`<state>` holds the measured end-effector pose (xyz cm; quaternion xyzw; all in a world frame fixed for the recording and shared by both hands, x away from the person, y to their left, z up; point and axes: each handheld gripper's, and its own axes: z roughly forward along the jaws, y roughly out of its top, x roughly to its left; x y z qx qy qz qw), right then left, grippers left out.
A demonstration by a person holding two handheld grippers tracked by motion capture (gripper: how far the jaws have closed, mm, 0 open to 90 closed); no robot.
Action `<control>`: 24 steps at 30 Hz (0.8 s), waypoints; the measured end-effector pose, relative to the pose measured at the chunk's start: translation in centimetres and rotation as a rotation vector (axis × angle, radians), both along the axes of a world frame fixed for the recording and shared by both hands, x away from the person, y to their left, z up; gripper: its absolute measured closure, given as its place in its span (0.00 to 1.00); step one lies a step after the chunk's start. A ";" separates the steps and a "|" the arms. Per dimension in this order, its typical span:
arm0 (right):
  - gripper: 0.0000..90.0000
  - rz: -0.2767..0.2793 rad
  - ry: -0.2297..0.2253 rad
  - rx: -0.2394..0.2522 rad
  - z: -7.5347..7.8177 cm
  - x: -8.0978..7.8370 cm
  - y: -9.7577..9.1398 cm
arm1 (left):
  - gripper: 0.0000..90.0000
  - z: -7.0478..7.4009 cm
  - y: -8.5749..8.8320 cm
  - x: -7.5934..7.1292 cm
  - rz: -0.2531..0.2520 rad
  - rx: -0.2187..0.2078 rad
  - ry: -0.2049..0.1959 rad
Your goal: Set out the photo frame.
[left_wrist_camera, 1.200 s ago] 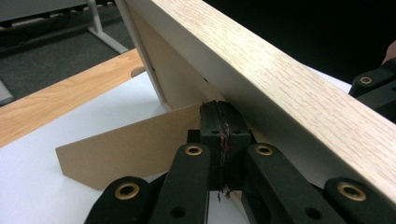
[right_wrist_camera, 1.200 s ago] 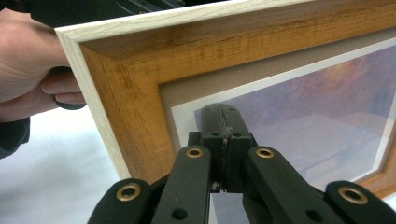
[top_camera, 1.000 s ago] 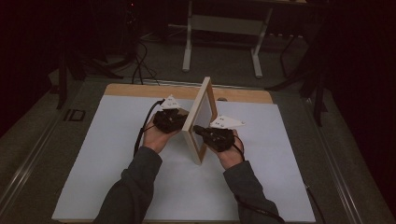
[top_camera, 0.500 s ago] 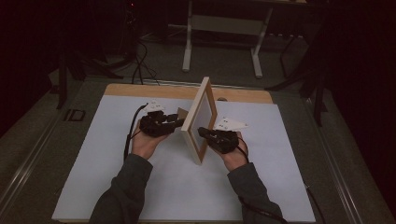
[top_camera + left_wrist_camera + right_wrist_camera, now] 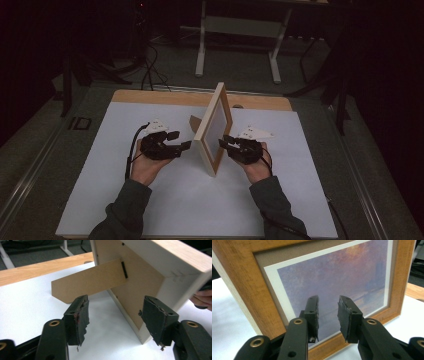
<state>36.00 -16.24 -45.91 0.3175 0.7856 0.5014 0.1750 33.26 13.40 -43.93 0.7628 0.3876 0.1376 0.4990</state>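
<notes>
picture frame [image 5: 214, 127] standing freed, jaws just opened

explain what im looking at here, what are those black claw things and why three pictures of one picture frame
A person holds a hand tool with two black jaws in each hand: the left gripper and the right gripper. The high view looks down on the white table. The other two pictures come from cameras riding on each gripper. A wooden picture frame stands upright on its cardboard stand. The left gripper view faces the frame's back, the right gripper view its painted front. Both sets of jaws have just been opening, with nothing between them, so the frame stands alone.
</notes>
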 end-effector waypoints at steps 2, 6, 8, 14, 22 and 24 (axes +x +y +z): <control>0.75 -0.004 -0.001 0.003 0.0 0.0 -0.1 | 0.40 0.0 -0.2 -0.5 -0.011 0.005 -0.008; 0.74 -0.009 0.003 0.007 0.0 0.0 -0.3 | 0.35 -0.1 -1.0 -1.3 -0.028 0.009 -0.013; 0.73 -0.010 0.002 0.006 0.0 0.0 -0.3 | 0.34 0.0 -1.5 -1.5 -0.032 0.009 -0.019; 0.73 -0.013 0.002 0.011 0.0 0.0 -0.4 | 0.31 0.4 -2.9 -1.8 -0.019 0.002 -0.034; 0.72 -0.014 0.001 0.009 0.0 0.0 -0.6 | 0.32 0.3 -5.0 -1.8 -0.039 0.019 -0.044; 0.72 -0.016 0.002 0.010 0.0 0.1 -0.6 | 0.37 0.3 -5.5 -1.8 -0.036 0.021 -0.052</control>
